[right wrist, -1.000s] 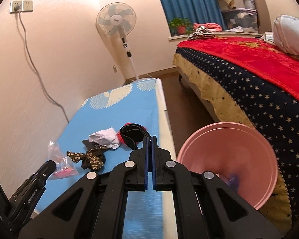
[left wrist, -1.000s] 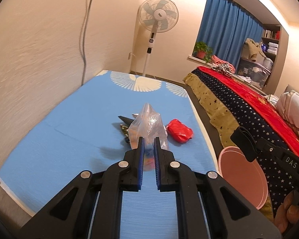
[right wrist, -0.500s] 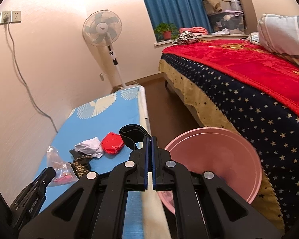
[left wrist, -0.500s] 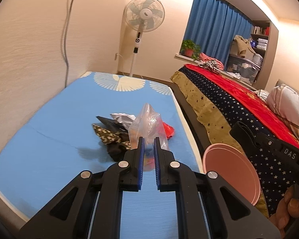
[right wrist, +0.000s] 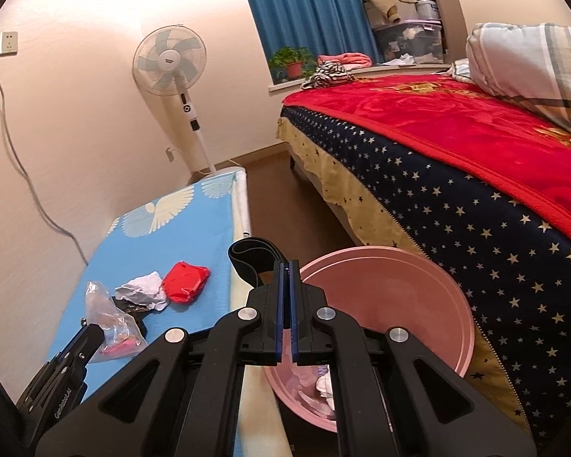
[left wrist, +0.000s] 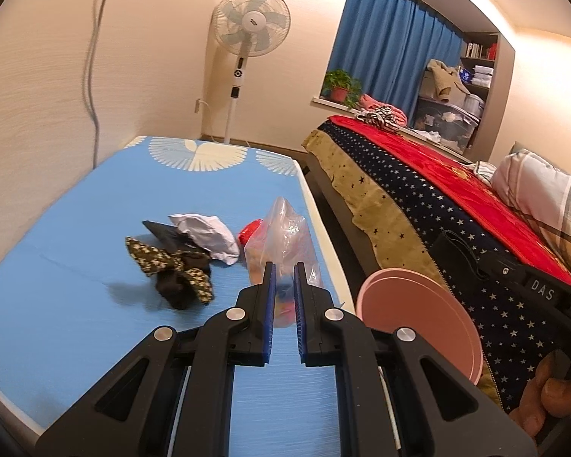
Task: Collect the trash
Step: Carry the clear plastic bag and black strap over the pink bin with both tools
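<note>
left tool (left wrist: pixel 284 270) pinching clear plastic bag (left wrist: pixel 281 236) above blue mat (left wrist: pixel 76 266) | right tool (right wrist: pixel 285 270) pressed together, empty | pink basin (right wrist: pixel 399 285) at its 3 o'clock

Cream walls (left wrist: pixel 38 87) are lit warmly. A white pedestal fan (left wrist: pixel 252 24) is seen at upper centre of the left view, blue curtains (left wrist: pixel 392 42) and a potted plant (left wrist: pixel 338 85) to its right. A bed (right wrist: pixel 456 160) with a red blanket (right wrist: pixel 476 122) and starred cover fills the right. A wall socket (right wrist: pixel 0 43) is set at upper left of the right view, brown floor (right wrist: pixel 270 198) below.
</note>
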Demonstrator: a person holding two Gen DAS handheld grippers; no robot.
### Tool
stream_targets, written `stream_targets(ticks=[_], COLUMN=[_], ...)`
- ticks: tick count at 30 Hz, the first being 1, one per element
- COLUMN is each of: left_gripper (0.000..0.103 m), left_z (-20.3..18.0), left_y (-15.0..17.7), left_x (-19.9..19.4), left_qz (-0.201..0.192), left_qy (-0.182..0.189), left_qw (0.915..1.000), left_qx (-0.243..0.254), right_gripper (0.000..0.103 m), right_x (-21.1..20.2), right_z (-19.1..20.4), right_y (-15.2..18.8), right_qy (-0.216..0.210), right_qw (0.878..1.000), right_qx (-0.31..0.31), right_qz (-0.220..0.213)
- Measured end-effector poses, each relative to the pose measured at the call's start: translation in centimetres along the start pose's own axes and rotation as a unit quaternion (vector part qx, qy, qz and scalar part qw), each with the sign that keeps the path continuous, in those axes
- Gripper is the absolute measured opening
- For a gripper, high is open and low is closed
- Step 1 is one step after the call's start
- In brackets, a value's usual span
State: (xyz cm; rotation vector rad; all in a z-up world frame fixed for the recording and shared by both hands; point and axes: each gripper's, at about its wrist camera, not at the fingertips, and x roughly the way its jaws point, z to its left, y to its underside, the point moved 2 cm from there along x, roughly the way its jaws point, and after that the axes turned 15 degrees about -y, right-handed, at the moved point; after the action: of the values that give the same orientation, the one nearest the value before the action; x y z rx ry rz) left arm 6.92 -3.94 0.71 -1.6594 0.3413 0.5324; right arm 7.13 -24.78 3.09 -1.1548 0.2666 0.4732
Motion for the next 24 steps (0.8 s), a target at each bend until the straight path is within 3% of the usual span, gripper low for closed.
stream_targets(ticks=[24], left_gripper=[0.009], left_z=[-4.2], left_y=[0.7], left_x=[1.7], left_qz=[0.012], left_qy=[0.038], left_qw=[0.9989], left_qx=[0.024], right_gripper=[0.003], right_x=[-0.4], right_z=[-3.3], right_y=[-0.6], right_qy=[0.063], right_qw=[0.998], right_qx=[0.021], right_qz=[-0.024])
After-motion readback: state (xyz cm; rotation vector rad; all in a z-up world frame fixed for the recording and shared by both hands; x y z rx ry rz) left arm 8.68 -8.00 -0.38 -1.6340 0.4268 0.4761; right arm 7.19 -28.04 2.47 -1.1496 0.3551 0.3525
